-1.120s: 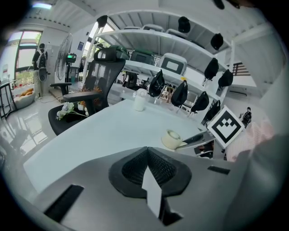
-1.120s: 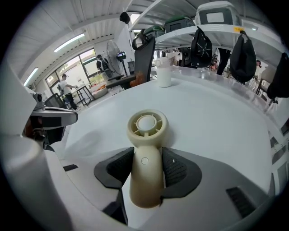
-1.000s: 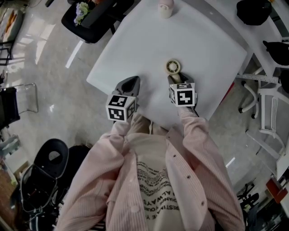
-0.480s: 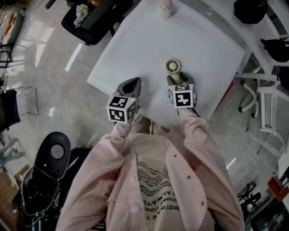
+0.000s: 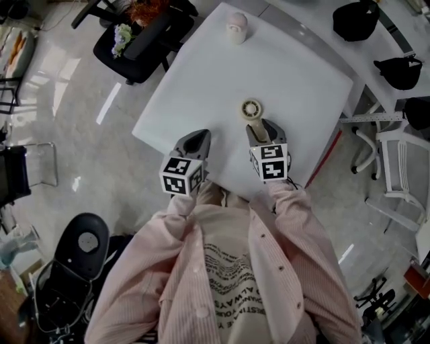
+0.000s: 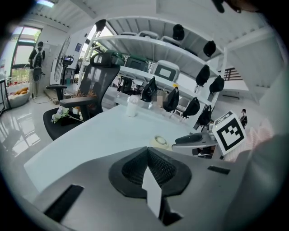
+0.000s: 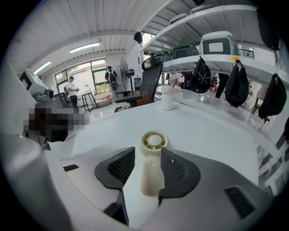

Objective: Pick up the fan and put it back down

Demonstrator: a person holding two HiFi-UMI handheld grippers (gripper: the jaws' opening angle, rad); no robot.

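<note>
A small cream hand fan [image 5: 252, 108] lies flat on the white table [image 5: 201, 80], round head away from me, handle toward me. My right gripper [image 5: 263, 127] hovers just above the handle [image 7: 151, 173]. In the right gripper view a strip of table shows between the left pad and the handle, so the pads do not press on it. The jaws have just been closing a little, and the handle lies in line between them. My left gripper [image 5: 196, 138] hangs to the fan's left, shut and empty [image 6: 148, 151]. The fan [image 6: 159, 141] also shows in the left gripper view.
A white cup [image 5: 236, 28] stands at the table's far end. A black office chair with flowers on it [image 5: 138, 30] is beyond the left corner. Dark bags [image 5: 356, 19] sit on the desk at the right, and a white chair [image 5: 403, 168] stands beside it.
My right gripper has lifted and drawn back slightly from the fan, which stays on the table. The left gripper has hardly moved. The head view has shifted a little.
</note>
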